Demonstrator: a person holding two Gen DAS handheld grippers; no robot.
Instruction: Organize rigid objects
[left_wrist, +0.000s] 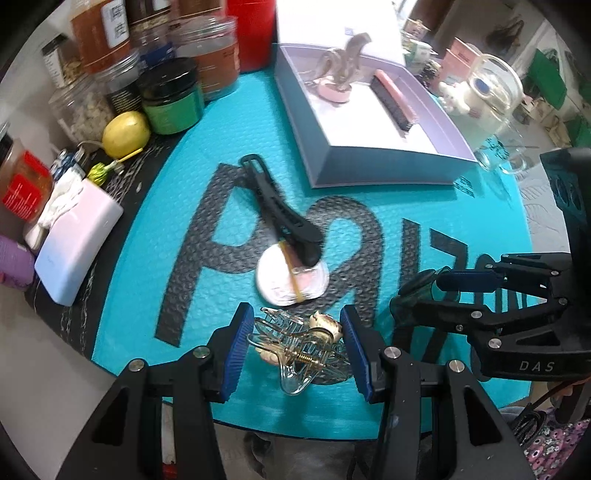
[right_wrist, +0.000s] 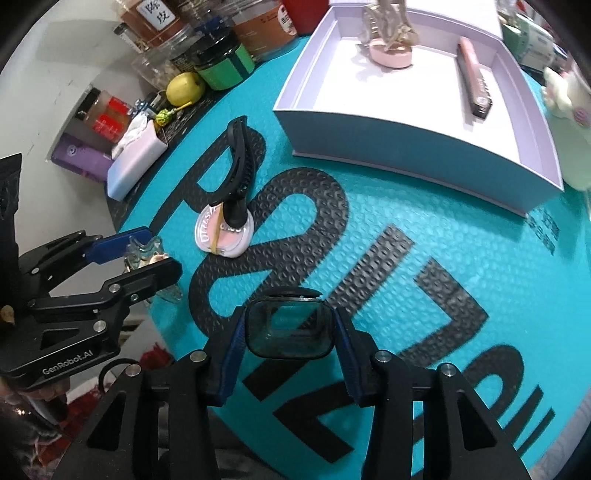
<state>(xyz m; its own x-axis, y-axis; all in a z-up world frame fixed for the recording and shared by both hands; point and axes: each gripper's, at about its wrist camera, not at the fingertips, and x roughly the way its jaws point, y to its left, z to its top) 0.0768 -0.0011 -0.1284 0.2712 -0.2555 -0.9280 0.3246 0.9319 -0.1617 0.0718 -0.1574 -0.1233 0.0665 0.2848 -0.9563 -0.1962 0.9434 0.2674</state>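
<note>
clutter first: your left gripper (left_wrist: 293, 345) is clamped on a clear claw clip (left_wrist: 295, 350) with gold wire and a pale shell ornament, but its lower end is cut off behind the blue pads. your right gripper (right_wrist: 288, 332) has its pads pressed on a smoky square hair clip (right_wrist: 287, 330); its far edge blurs into the black lettering of the teal mat (right_wrist: 424, 206), and no earlier view shows how it got there. just ahead of the left gripper lies a black barrette (left_wrist: 280, 214), its near end resting on a round white compact (left_wrist: 291, 278) banded with yellow elastic. further ahead and to the right sits the lilac box (left_wrist: 369, 162), holding a pink-handled brush (left_wrist: 393, 101) and a pink-based ornament too blurred to make out. jars (left_wrist: 207, 55) and a lemon (left_wrist: 125, 134) crowd the far left.
</note>
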